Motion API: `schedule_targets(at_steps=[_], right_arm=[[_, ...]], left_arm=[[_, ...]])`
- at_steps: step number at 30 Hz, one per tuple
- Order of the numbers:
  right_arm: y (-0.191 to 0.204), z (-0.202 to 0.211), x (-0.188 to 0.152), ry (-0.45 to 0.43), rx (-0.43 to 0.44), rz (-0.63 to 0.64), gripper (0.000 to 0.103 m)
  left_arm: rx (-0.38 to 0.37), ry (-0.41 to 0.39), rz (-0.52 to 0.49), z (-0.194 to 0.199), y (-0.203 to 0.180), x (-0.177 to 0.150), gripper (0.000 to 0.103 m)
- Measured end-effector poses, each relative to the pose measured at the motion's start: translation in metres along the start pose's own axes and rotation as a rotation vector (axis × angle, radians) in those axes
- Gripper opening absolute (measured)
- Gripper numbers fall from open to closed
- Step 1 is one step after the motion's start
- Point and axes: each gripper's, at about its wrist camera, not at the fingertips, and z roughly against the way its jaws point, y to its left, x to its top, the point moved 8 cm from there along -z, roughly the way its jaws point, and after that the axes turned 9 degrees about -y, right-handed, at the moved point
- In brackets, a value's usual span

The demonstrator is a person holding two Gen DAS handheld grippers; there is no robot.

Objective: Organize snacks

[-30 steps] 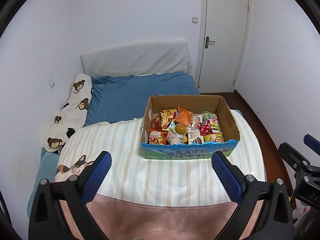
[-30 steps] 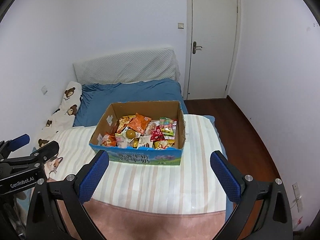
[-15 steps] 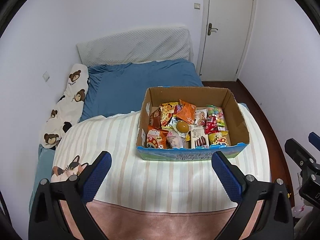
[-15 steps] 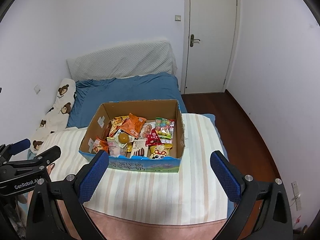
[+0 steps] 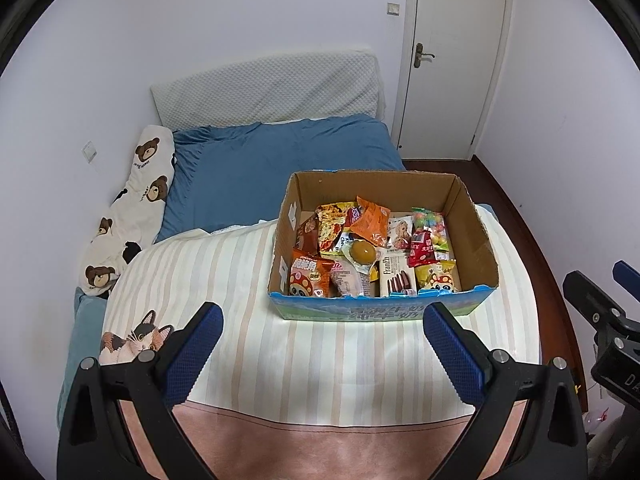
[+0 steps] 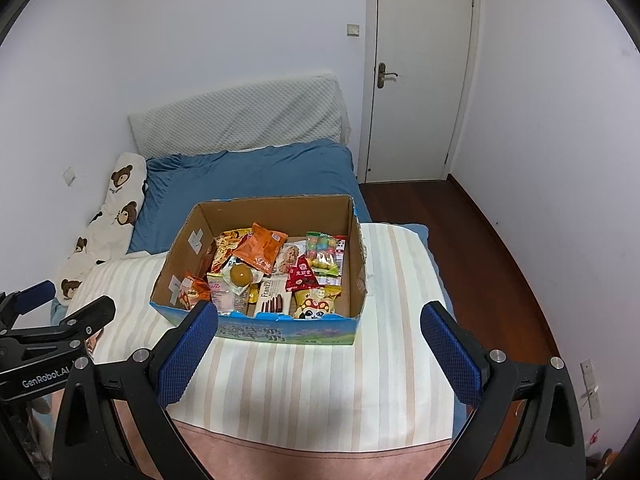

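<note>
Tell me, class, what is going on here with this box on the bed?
A person holds two grippers above a bed, facing an open cardboard box packed with snack packets that rests on a striped blanket. The left gripper and right gripper are both open and empty, short of the box. Nothing has been taken out yet; every snack in view lies inside the box.

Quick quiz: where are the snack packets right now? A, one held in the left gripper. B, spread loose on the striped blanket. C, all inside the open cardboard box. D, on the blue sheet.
C: the snack packets all lie inside the cardboard box, and both grippers are open and empty.
</note>
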Motion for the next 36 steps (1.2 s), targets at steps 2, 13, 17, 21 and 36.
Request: schedule_targets(at_steps=[2, 13, 17, 21, 36], right_arm=[[0.0, 0.0, 0.0, -0.001, -0.002, 0.002, 0.103], [0.0, 0.008, 0.002, -0.017, -0.015, -0.002, 0.103], [0.0, 0.009, 0.001, -0.017, -0.015, -0.003, 0.103], [0.001, 0.01, 0.002, -0.017, -0.016, -0.003, 0.103], [0.001, 0.014, 0.004, -0.023, -0.012, -0.003, 0.103]], left_arm=[[0.001, -0.001, -0.003, 0.0, 0.0, 0.001, 0.103], [-0.007, -0.008, 0.005, 0.006, -0.001, 0.002, 0.103], [-0.008, -0.011, 0.004, 0.007, -0.001, 0.003, 0.103], [-0.008, -0.018, 0.002, 0.009, -0.002, 0.004, 0.103], [-0.01, -0.027, 0.002, 0.016, -0.003, 0.007, 0.103]])
